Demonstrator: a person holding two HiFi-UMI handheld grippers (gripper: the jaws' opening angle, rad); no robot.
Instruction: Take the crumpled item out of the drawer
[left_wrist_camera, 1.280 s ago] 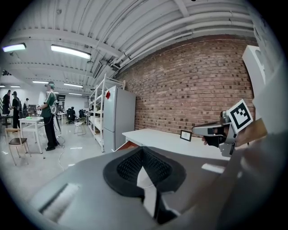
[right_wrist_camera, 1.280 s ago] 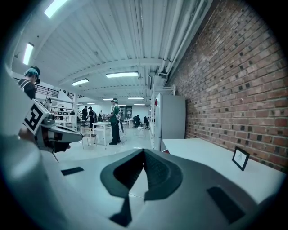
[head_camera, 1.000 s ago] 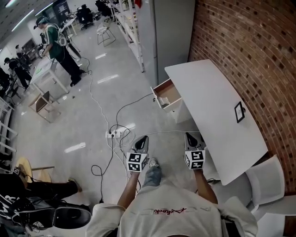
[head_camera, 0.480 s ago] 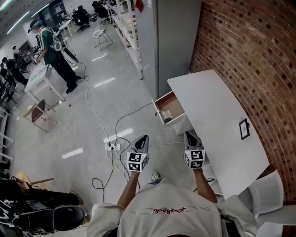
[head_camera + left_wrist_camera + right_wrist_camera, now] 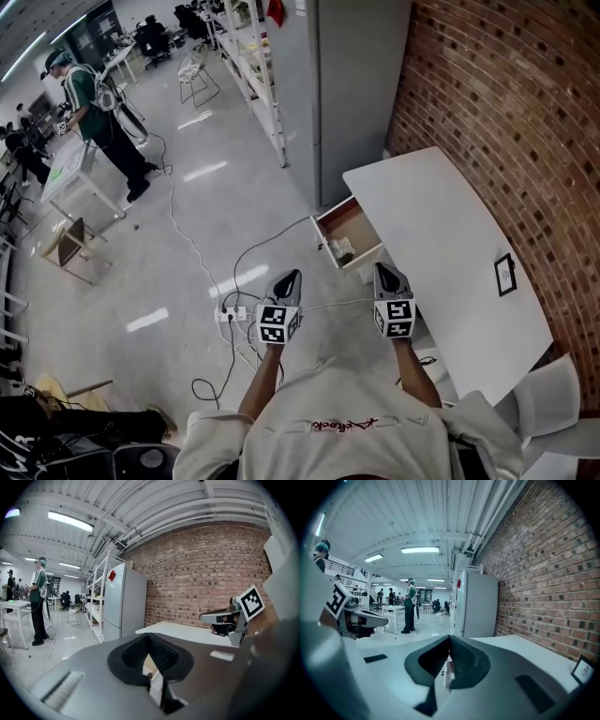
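A white desk [image 5: 441, 253] stands along the brick wall, with its wooden drawer [image 5: 330, 214] pulled open toward the floor. A pale crumpled item [image 5: 342, 247] lies inside the drawer near its front. My left gripper [image 5: 291, 275] is held over the floor, left of and short of the drawer, jaws shut and empty. My right gripper [image 5: 382, 269] hovers at the desk's near edge, just right of the drawer, also shut with nothing in it. In the left gripper view the left gripper [image 5: 149, 639] has its pads together, as does the right gripper [image 5: 449, 639] in the right gripper view.
A grey cabinet [image 5: 361, 84] stands beyond the desk. A power strip [image 5: 232, 314] and cables lie on the floor below my left gripper. A small black frame [image 5: 506, 274] sits on the desk. A white chair [image 5: 548, 389] is at lower right. A person [image 5: 89, 103] stands far left.
Both grippers have moved forward together toward the desk. The open drawer now lies much closer, just ahead of and between them. Both stay shut.
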